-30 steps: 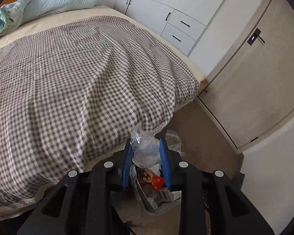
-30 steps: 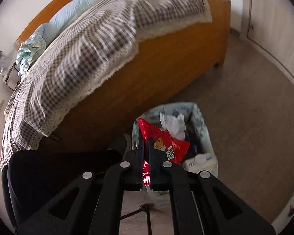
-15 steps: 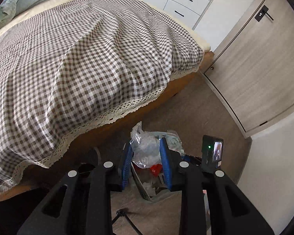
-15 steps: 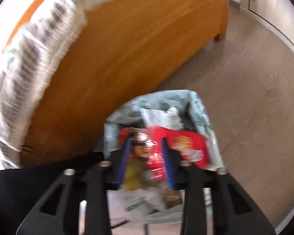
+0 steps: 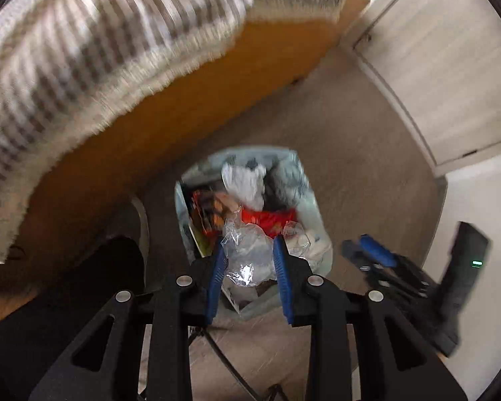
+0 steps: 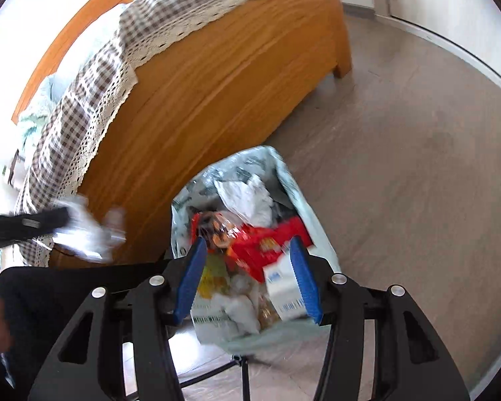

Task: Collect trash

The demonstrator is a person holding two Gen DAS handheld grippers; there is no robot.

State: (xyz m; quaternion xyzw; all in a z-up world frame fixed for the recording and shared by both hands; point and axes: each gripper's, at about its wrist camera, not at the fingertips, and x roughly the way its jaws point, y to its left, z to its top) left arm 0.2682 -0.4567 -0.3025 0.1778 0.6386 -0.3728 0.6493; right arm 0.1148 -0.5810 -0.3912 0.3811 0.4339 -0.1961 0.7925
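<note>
On the far left my bed blurs into streaks, its checked cover smeared in the left wrist view and cut off by the round edge of the lens. A dark shape at the near left is too blurred to name. In my left gripper I hold a crumpled clear plastic wrapper, clamped between the 2 blue pads, just above the near part of the trash bag. The wrapper is a shapeless wad, so I cannot give it a long axis; its loose ends stick out past the fingertips towards the bag. In the right wrist view that same wad is only a white smear at the left edge.

The bag stands on the floor just beside the wooden bed side, mouth up, long from near to far. Inside I make out white paper at the far end and a red snack packet in the middle; the rest is a muddle.

My right gripper hangs over the bag, its jaws apart and just opened wider, pressing on nothing; the packet lies loose below them.
</note>
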